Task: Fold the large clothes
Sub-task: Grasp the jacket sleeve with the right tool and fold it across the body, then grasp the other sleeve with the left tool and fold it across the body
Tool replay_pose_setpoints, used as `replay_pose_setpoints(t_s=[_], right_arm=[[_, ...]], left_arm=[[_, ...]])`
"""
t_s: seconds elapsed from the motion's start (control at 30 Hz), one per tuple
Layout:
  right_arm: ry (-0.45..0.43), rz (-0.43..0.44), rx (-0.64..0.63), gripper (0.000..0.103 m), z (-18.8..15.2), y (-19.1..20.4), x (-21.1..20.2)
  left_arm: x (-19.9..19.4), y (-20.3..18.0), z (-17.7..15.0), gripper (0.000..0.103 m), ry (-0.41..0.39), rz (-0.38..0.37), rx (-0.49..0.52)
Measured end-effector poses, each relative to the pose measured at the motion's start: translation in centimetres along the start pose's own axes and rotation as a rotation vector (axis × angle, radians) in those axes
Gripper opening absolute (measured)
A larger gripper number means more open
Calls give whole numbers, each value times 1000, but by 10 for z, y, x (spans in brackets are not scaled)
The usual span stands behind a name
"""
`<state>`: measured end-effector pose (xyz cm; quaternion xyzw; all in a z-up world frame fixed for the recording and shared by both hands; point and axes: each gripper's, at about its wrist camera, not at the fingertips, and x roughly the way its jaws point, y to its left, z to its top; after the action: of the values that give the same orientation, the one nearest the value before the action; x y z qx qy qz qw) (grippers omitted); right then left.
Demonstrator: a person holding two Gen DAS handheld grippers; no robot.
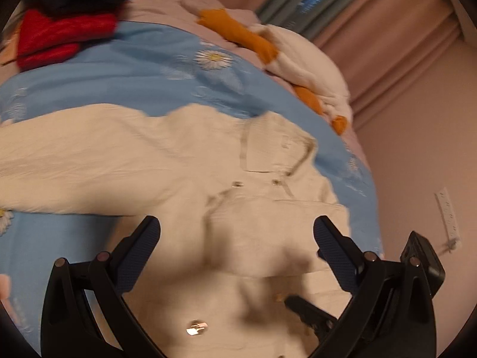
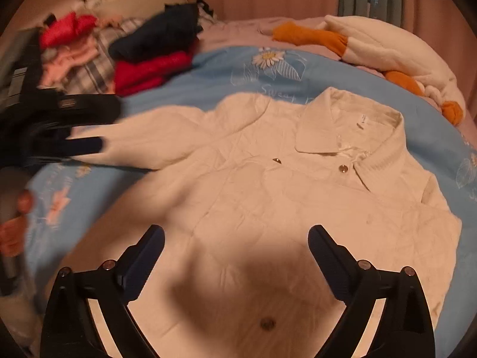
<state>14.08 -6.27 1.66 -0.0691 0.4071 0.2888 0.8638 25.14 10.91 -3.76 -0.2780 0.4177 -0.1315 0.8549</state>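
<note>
Right wrist view: right claw (image 2: 235, 235) spread wide, empty, above cream jacket (image 2: 268, 208) lying flat on the blue bedspread (image 2: 214, 68). Left claw (image 1: 237, 228) likewise released, holding nothing, over the jacket.

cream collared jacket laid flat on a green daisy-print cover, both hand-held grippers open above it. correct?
Not quite: the cover is light blue, not green, as the right wrist view shows. The rest holds: the cream collared jacket lies flat on it, with the left hand-held gripper and right hand-held gripper open above it.
</note>
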Motion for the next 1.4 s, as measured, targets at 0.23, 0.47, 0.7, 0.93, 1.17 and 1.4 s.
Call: replay_pose_setpoints(t_s=[0.23, 0.47, 0.7, 0.93, 1.17, 1.4], right_arm=[[-87, -84, 330, 84, -2, -98, 8], [5, -232, 515, 59, -25, -146, 52], [17, -245, 537, 54, -21, -146, 69], [-19, -196, 557, 71, -16, -133, 45], [-106, -97, 541, 76, -25, -103, 7], [-135, -34, 510, 77, -42, -66, -8]], left_arm=[[66, -38, -5, 92, 147, -204, -5], [124, -21, -12, 75, 218, -137, -56], [150, 6, -20, 59, 248, -77, -80], [83, 20, -18, 88, 137, -113, -112], [-36, 108, -24, 91, -60, -30, -269], [-121, 207, -49, 103, -286, 89, -568]])
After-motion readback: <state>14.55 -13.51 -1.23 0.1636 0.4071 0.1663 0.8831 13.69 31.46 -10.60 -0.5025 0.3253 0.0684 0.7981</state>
